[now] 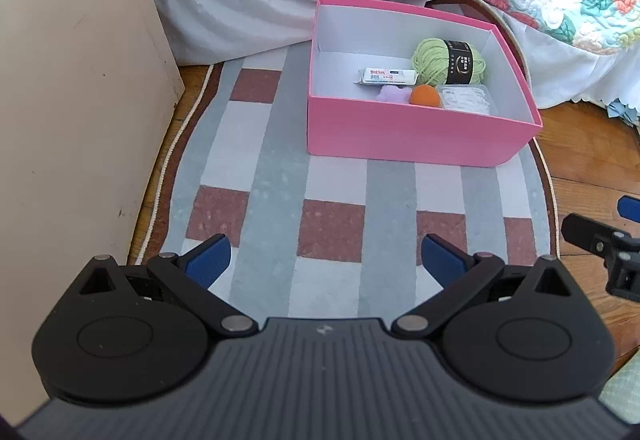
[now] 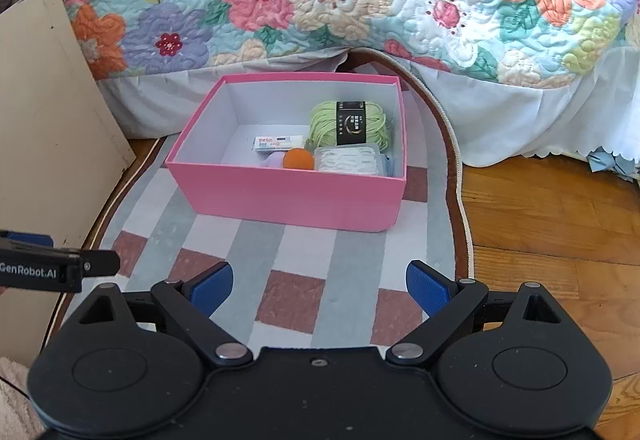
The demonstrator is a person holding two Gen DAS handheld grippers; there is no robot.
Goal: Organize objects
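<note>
Both tools spread and empty, box straight ahead

We held the left tool (image 1: 326, 260) and right tool (image 2: 319, 288) wide apart over the rug (image 1: 332, 184); the pink box (image 2: 288, 196), already holding yarn (image 2: 348, 122), lay just ahead, seemingly nearer the right one.

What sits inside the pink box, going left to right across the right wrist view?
Tissue packet → orange ball → clear plastic case. The green yarn lies behind the case, and a pale purple item is half hidden, so both are left unplaced.
</note>
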